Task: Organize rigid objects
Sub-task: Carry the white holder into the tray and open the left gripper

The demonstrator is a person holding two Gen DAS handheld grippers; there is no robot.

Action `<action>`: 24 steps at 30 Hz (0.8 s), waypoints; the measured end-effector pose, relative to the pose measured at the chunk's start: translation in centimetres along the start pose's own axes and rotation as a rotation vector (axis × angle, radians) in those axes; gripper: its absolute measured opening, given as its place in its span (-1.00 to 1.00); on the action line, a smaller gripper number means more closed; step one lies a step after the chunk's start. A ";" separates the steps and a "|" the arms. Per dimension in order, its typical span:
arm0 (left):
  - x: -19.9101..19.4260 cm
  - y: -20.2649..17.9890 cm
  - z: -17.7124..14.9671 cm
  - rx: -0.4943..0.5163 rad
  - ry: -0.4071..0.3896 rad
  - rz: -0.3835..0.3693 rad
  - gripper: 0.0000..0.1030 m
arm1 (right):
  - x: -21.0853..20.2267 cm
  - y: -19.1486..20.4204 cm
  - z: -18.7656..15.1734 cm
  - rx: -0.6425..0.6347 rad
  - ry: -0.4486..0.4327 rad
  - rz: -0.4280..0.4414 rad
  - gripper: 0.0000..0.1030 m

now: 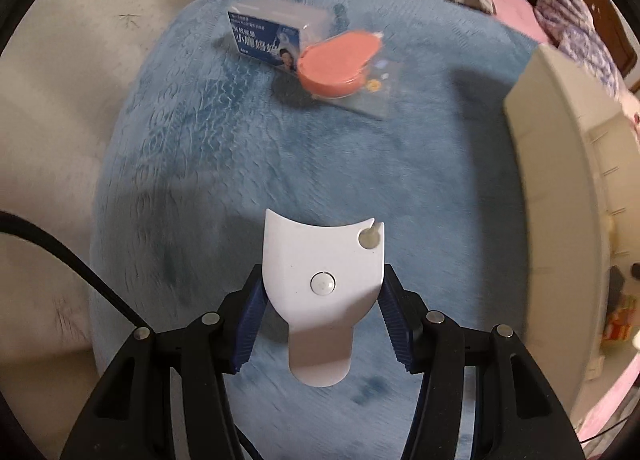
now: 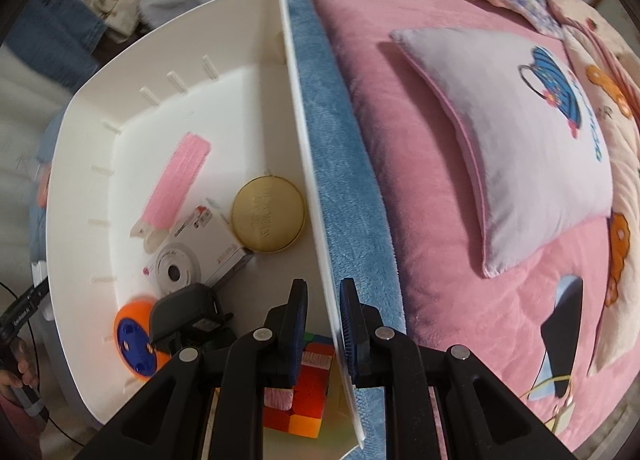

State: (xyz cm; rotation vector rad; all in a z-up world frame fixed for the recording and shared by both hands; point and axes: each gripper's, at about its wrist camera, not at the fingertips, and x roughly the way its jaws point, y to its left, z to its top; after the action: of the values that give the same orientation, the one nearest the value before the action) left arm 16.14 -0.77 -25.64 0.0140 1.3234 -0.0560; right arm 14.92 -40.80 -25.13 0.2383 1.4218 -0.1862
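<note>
While my left gripper (image 1: 322,300) pinched a white plastic piece (image 1: 323,292) between its blue pads, held above the blue plush cover (image 1: 248,164) presumably for transfer to the bin, my right gripper (image 2: 324,324) straddled the white bin (image 2: 80,164) wall, jaws either side and apparently clamping it to steady the bin. The piece was smooth and rigid, flared with a concave front edge, a round button at centre and a small notched hole; a pink case (image 1: 340,60) and blue box (image 1: 266,40) remained on the cover.

The blue box (image 1: 269,40) bears white Chinese characters; the gold tin's (image 2: 268,214) embossed lettering is unreadable.
</note>
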 end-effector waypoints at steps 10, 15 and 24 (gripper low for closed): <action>-5.3 -5.2 -1.7 -0.047 -0.089 -0.028 0.13 | 0.1 -0.4 0.1 -0.109 0.017 0.059 -0.83; -6.7 -8.0 -1.8 -0.011 -0.117 -0.017 0.13 | 0.1 -0.8 0.2 -0.113 0.016 0.080 -0.85; -9.4 -14.3 -2.5 0.087 -0.168 -0.064 0.13 | 0.1 -1.2 0.1 -0.143 0.014 0.116 -0.88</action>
State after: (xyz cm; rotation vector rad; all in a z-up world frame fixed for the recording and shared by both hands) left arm 10.70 -14.67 -16.85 0.0400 1.1523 -0.1660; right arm 14.75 -41.96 -25.28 0.2039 1.4235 0.0126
